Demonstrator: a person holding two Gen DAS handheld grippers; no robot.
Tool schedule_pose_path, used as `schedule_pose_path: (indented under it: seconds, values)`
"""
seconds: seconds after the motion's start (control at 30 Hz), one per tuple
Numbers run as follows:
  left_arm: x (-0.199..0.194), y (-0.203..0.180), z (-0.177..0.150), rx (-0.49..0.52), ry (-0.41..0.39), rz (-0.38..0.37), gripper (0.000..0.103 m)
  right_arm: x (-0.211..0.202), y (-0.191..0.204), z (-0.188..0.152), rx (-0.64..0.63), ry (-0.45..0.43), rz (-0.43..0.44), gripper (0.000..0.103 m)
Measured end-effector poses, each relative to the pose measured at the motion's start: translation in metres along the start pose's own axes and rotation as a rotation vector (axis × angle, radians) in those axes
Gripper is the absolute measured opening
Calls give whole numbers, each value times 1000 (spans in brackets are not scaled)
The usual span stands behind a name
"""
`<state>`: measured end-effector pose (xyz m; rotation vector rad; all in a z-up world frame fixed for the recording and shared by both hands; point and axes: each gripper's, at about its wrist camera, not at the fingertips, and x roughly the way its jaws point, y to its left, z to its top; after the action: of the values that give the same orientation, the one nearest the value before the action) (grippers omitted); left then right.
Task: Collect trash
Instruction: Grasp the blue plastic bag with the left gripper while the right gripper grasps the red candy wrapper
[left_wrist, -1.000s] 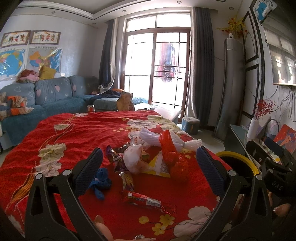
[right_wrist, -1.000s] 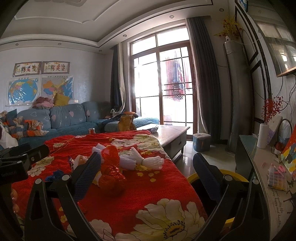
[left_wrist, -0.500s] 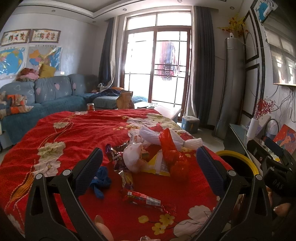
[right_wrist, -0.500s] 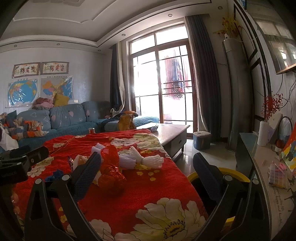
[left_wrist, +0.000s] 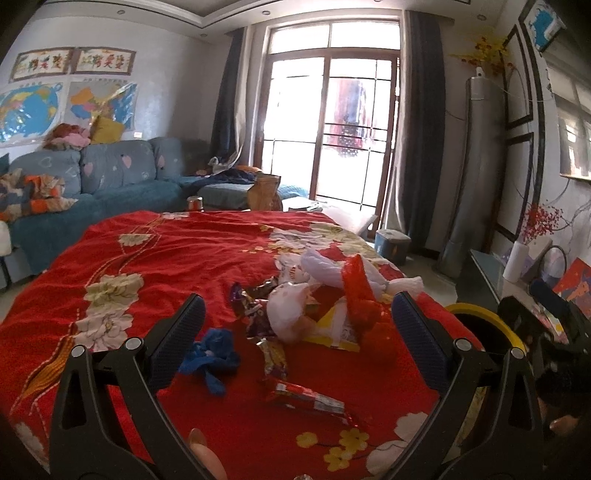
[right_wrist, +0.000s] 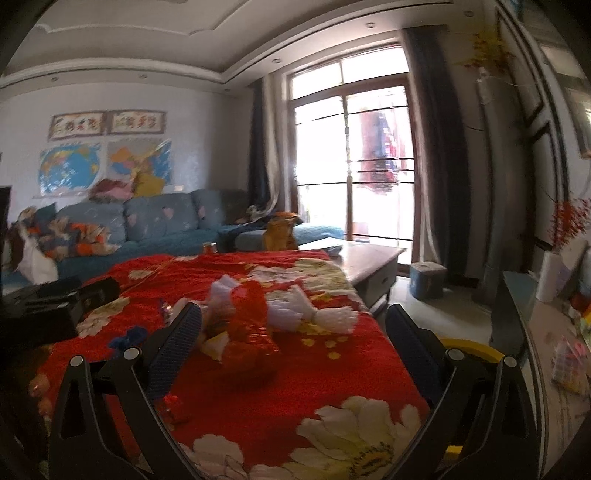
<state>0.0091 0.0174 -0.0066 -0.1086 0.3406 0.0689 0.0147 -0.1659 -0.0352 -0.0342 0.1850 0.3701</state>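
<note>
The left tongs (left_wrist: 295, 317) are released, jaws spread wide and gripping nothing, hovering above a red flowered cloth (left_wrist: 177, 254) that covers the tabletop. The trash lies in a loose heap on that cloth, framed between the two jaws in the left wrist view. A blue scrap (left_wrist: 214, 354) sits just beside the left jaw's tip, at about 8 o'clock from the heap's middle. A white bag (left_wrist: 288, 314) lies near the centre of the gap, with dark foil wrappers (left_wrist: 255, 306) touching it at 9 o'clock. A red bag (left_wrist: 360, 299) rises at 3 o'clock of the white bag, close to the right jaw. Below it lies a yellow packet (left_wrist: 336, 328). A red snack wrapper (left_wrist: 310, 398) lies apart from the heap at 6 o'clock, nearest the camera. At 12 o'clock, white crumpled bags (left_wrist: 325, 269) stretch toward the cloth's far right edge.

The right tongs (right_wrist: 293, 326) are also released and hold nothing. In their view the red bag (right_wrist: 251, 332) lies between the jaws, nearer the left one, with the white bags (right_wrist: 325, 317) behind it at 1 o'clock. A yellow bin (right_wrist: 476, 349) stands beyond the cloth's edge at 3 o'clock, partly hidden by the right jaw. This view is somewhat blurred.
</note>
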Motion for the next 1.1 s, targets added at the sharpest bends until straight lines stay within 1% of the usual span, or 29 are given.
schedule_pose_path:
  seconds: [0.3,0.47,0.57,0.73,0.8,0.93,1.07,1.1]
  values:
    - [5,32,12,-50,-11,83,93,14,49,5,-49,56,167,97]
    - [8,60,23,-94,-19,150,93,23,71,9,-81,116,268,97]
    - [11,78,27,-116,-13,186,93,30,84,8,-107,169,335,97]
    - [24,104,25,-149,60,202,93,48,100,1,-151,271,405,97]
    - [33,111,20,-144,105,203,93,56,106,-4,-167,328,426,97]
    - [48,117,5,-135,180,167,93,78,107,-14,-183,428,443,96]
    - [69,117,-12,-139,265,96,93,96,106,-28,-204,511,452,82]
    - [74,115,-16,-131,281,90,93,98,105,-32,-207,533,454,81]
